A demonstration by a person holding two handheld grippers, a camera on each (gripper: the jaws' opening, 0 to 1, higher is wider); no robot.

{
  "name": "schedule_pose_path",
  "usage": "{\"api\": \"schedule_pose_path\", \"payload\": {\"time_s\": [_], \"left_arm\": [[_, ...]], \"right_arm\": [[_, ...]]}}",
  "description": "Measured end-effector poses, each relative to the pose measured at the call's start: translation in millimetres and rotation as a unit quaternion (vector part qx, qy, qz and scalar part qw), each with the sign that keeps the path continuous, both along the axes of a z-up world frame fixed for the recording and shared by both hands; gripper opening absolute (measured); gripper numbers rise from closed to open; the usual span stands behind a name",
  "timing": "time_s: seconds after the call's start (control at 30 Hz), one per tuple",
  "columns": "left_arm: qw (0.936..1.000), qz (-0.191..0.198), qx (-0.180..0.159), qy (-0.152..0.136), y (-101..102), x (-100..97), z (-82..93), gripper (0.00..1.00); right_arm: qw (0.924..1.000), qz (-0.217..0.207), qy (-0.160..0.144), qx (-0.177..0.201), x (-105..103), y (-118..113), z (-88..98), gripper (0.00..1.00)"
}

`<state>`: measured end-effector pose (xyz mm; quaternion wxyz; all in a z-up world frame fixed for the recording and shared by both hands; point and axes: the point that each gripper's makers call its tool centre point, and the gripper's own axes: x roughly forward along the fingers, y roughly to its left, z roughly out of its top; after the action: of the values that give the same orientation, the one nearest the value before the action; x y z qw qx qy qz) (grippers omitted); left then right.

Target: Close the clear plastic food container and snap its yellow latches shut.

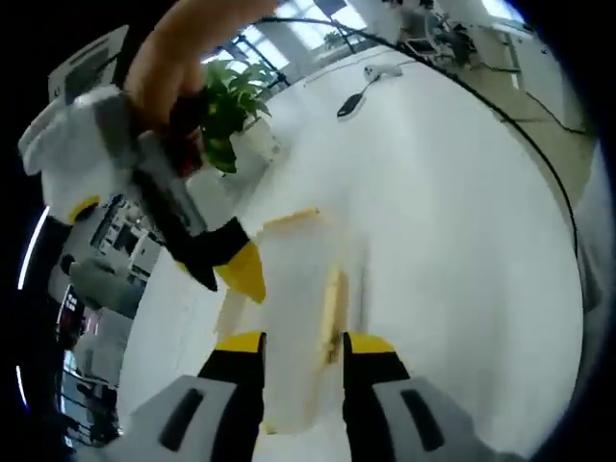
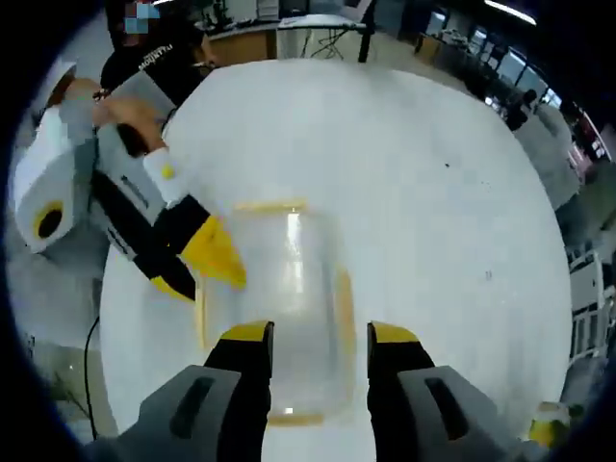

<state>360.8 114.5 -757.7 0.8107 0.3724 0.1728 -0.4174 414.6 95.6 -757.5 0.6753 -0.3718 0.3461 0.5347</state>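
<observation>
In the left gripper view, the left gripper (image 1: 302, 348) is held with its jaws apart, either side of the near edge of the clear plastic food container (image 1: 294, 318); whether they press on it cannot be told. The right gripper (image 1: 245, 272) is seen touching the container's left side. In the right gripper view, the right gripper (image 2: 320, 337) is spread open over the container, which lies on the white worktop (image 2: 433, 192); yellow latches (image 2: 344, 298) are seen along its edges. A potted plant (image 1: 226, 106) is seen further back.
</observation>
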Motion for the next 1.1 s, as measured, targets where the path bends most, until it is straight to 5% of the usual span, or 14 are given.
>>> {"api": "schedule_pose_path", "payload": {"time_s": [0.1, 0.17, 0.23, 0.3, 0.37, 0.43, 0.6, 0.73, 0.83, 0.97, 1.1], "left_arm": [[0.994, 0.046, -0.094, 0.031, 12, 5.8, 16.0, 0.26], [0.9839, 0.074, -0.155, 0.05, 20, 10.6, 24.3, 0.32], [0.9652, 0.132, -0.209, 0.084, 34, 16.3, 26.7, 0.41], [0.9487, 0.164, -0.262, 0.067, 45, 25.7, 38.0, 0.52], [0.9425, 0.172, -0.282, 0.05, 51, 30.8, 42.7, 0.68], [0.944, 0.176, -0.275, 0.048, 57, 32.1, 37.0, 0.78], [0.9535, 0.174, -0.239, 0.056, 60, 28.6, 12.8, 0.8], [0.9583, 0.165, -0.219, 0.078, 53, 26.1, -6.4, 0.81], [0.9672, 0.173, -0.149, 0.111, 57, 22.9, -31.5, 0.77], [0.9695, 0.163, -0.156, 0.095, 54, 29.0, -27.6, 0.73], [0.9714, 0.155, -0.138, 0.115, 53, 28.1, -31.7, 0.59]], "right_arm": [[0.99, -0.067, 0.002, 0.124, -7, -1, 24.0, 0.4], [0.9819, -0.099, -0.031, 0.159, -7, -13, 31.4, 0.43], [0.9789, -0.112, -0.042, 0.166, -15, -25, 28.2, 0.5], [0.9744, -0.135, -0.051, 0.172, -23, -38, 21.7, 0.58], [0.9651, -0.166, -0.064, 0.192, -25, -46, 19.1, 0.61], [0.9559, -0.189, -0.059, 0.216, -28, -50, 14.8, 0.62], [0.9423, -0.24, -0.034, 0.23, -32, -61, -6.2, 0.63], [0.9451, -0.252, -0.016, 0.208, -37, -62, -24.7, 0.65], [0.954, -0.25, -0.006, 0.166, -40, -65, -39.0, 0.59], [0.9582, -0.239, -0.01, 0.157, -38, -61, -43.0, 0.54], [0.9587, -0.236, -0.002, 0.158, -37, -56, -44.0, 0.49]]}}
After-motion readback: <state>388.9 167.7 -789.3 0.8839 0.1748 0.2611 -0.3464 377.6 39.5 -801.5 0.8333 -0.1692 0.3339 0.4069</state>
